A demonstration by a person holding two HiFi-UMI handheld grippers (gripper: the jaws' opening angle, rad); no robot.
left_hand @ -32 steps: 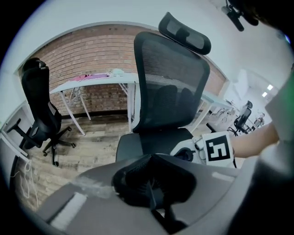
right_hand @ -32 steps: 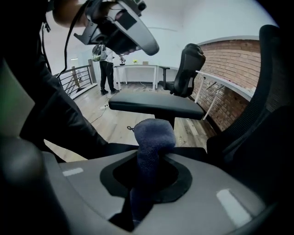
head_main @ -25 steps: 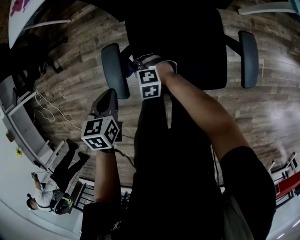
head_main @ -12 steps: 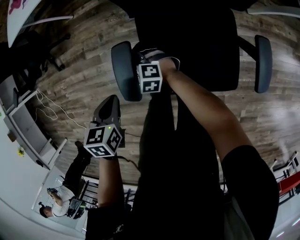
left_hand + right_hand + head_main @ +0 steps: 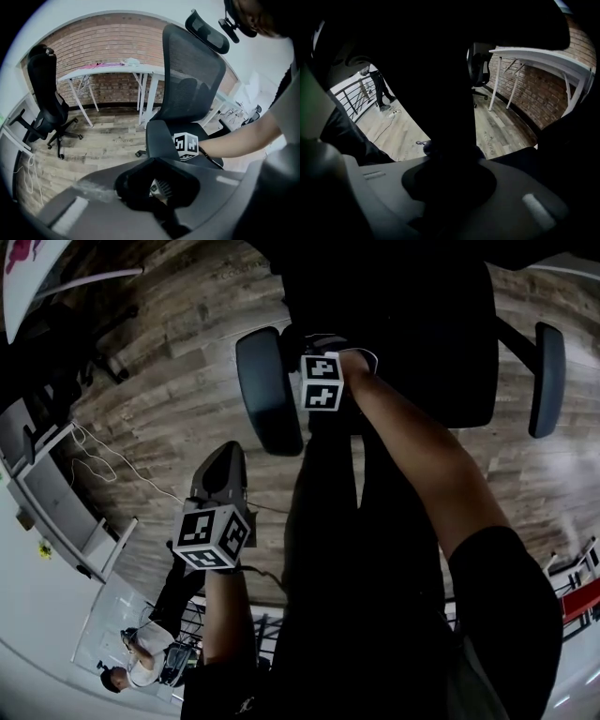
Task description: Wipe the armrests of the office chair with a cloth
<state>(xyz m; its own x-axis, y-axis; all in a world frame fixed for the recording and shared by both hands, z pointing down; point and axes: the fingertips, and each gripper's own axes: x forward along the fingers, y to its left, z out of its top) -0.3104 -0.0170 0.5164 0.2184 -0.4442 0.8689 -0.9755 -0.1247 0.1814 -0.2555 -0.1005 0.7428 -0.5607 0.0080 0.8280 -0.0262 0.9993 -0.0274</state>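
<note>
The black office chair [image 5: 403, 343] stands below me, with its left armrest [image 5: 267, 395] and right armrest [image 5: 547, 381] in the head view. My right gripper [image 5: 305, 364] lies against the inner side of the left armrest, its marker cube beside the pad. In the right gripper view the gripper [image 5: 450, 157] is shut on a dark cloth [image 5: 427, 147], and dark shapes hide most else. My left gripper [image 5: 228, 454] hangs shut and holding nothing over the floor, short of the armrest. From the left gripper view [image 5: 154, 161] the armrest [image 5: 161, 136] is ahead.
Wood plank floor [image 5: 178, 381] surrounds the chair. A second black chair [image 5: 47, 98] and a white table [image 5: 117, 70] stand before a brick wall. A white shelf unit [image 5: 56, 502] and cables are at the left. A person [image 5: 141, 667] is on a lower level beyond a railing.
My right gripper has slid from the near part of the left armrest toward its middle. The left gripper has barely moved. The head view has shifted a little.
</note>
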